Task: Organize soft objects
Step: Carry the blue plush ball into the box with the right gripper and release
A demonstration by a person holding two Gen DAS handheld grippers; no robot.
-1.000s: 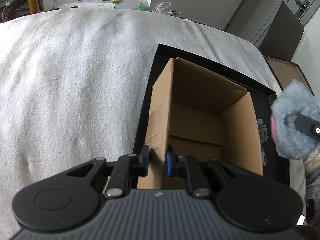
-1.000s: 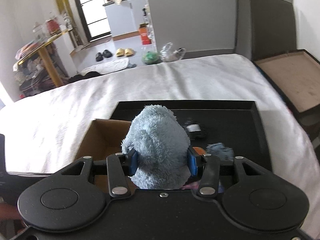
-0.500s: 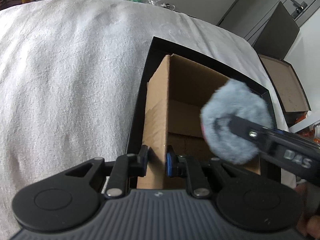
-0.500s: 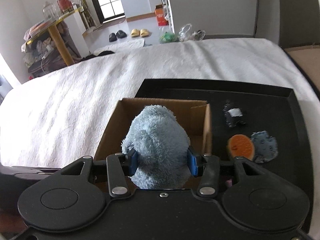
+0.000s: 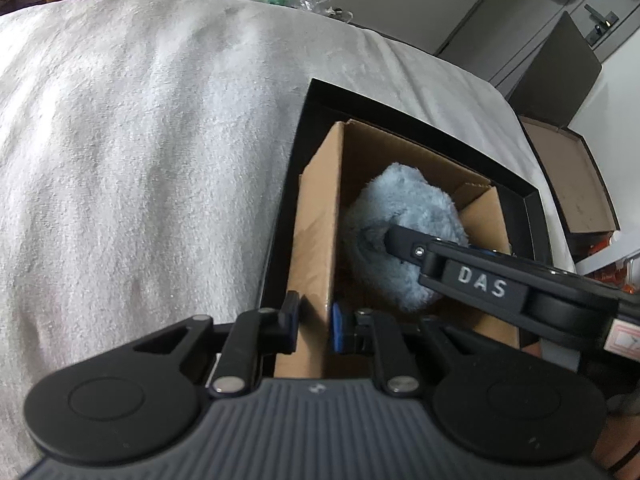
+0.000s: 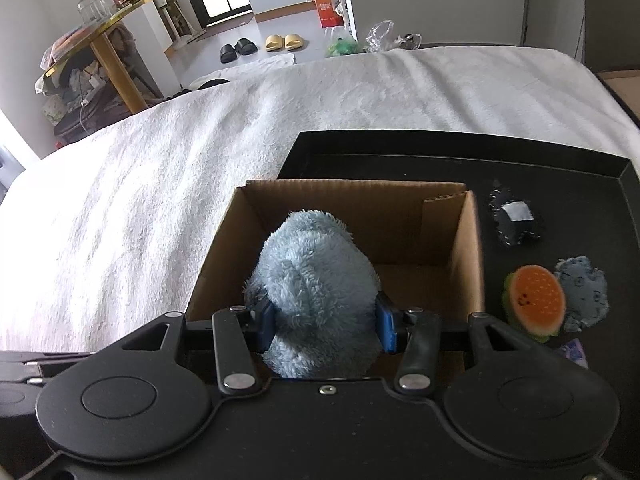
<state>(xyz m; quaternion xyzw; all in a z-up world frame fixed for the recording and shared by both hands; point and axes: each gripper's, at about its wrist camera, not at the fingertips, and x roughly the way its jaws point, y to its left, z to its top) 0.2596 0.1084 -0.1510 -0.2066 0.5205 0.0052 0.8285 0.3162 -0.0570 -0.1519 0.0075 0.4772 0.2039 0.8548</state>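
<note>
Cardboard box [image 6: 466, 248] on tray [image 6: 440, 146], at its left; tray on bed [image 6: 160, 184]; plush toy [image 6: 316, 280] inside box opening; three small soft toys [image 6: 536, 296] on tray, right of box.

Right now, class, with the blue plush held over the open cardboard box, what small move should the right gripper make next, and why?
Probably lower a little further, then open. The right gripper holds the blue plush inside the cardboard box, seemingly above its floor, while the left gripper clamps the box's wall steady.
</note>
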